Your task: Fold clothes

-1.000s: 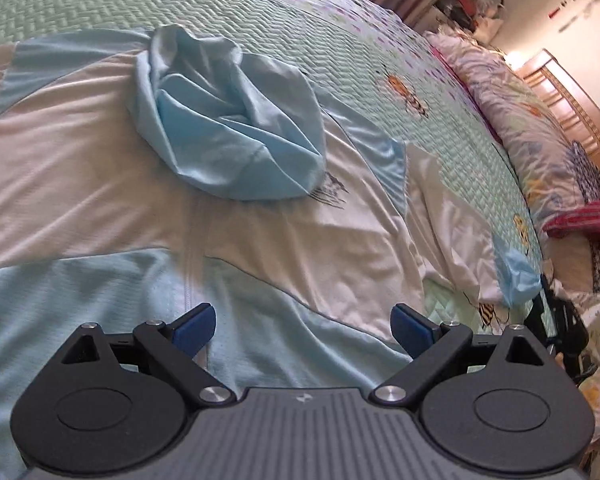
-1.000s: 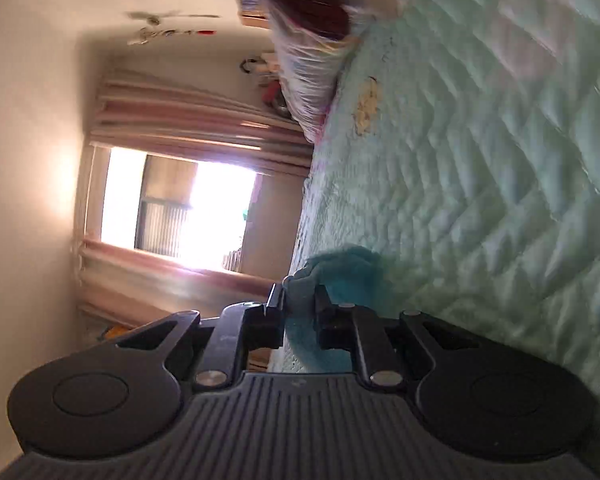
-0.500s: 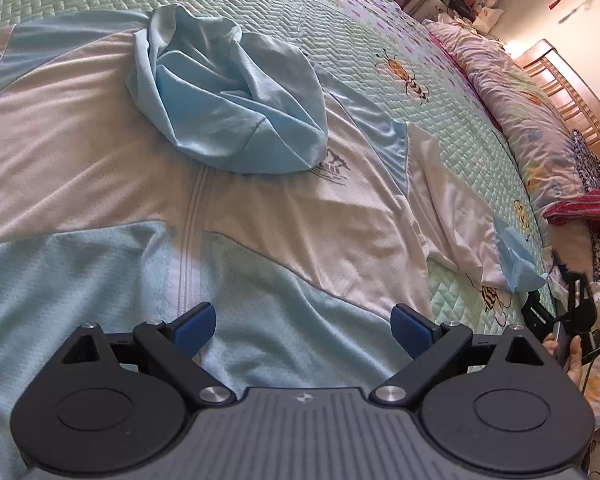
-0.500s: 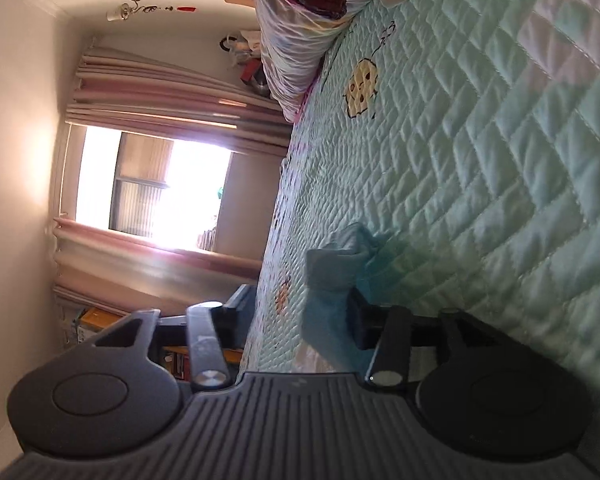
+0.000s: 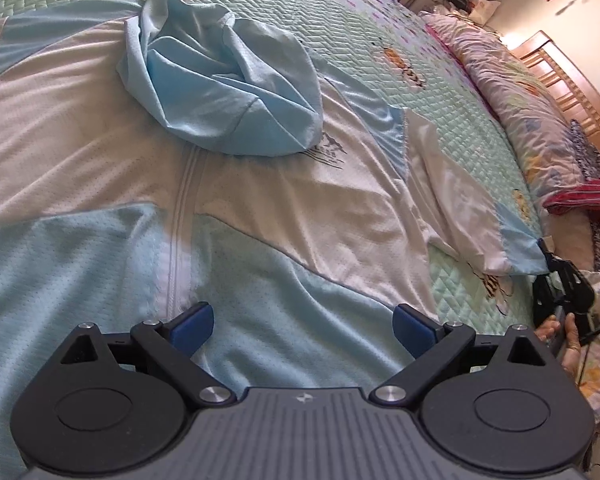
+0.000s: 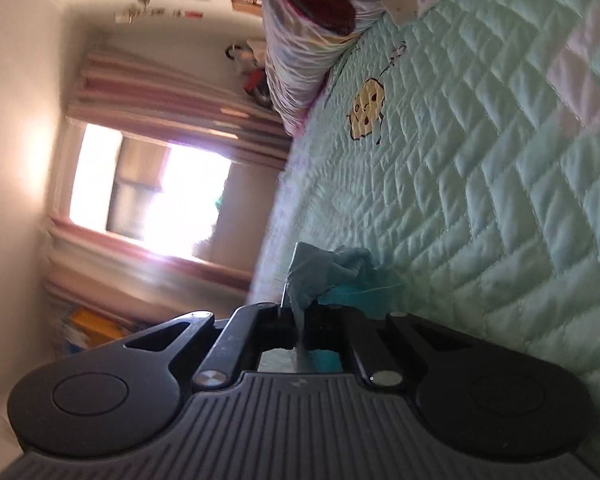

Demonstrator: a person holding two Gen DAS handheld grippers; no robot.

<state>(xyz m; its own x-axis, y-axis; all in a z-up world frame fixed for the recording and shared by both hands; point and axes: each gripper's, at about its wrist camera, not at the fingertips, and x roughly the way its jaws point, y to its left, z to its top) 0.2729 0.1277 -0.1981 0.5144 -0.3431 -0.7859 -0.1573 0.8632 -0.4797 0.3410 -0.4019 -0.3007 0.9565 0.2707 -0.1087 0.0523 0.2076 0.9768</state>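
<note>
A white and light-blue zip jacket (image 5: 280, 208) lies spread front-up on the green quilted bed (image 5: 380, 40), its blue hood (image 5: 228, 92) bunched on the chest. My left gripper (image 5: 300, 320) hovers open over the jacket's blue lower part, with nothing between its blue pads. The right sleeve (image 5: 452, 200) stretches out to the bed's edge, where its blue cuff (image 5: 520, 248) meets my right gripper (image 5: 560, 284), held by a hand (image 5: 568, 340). In the right wrist view, my right gripper (image 6: 300, 320) is closing its jaws with the cuff (image 6: 320, 272) pinched between them.
Flowered bedding (image 5: 520, 92) and a red cloth (image 5: 580, 200) are piled along the bed's right side, before a wooden headboard (image 5: 560, 64). A bright window with curtains (image 6: 148, 196) lies beyond the bed. Bare quilt (image 6: 480, 180) surrounds the cuff.
My right gripper's jaws spread wide half a second ago and have now come together on the cuff. The sleeve lies drawn out further toward the bed's edge. My left gripper stays open over the jacket.
</note>
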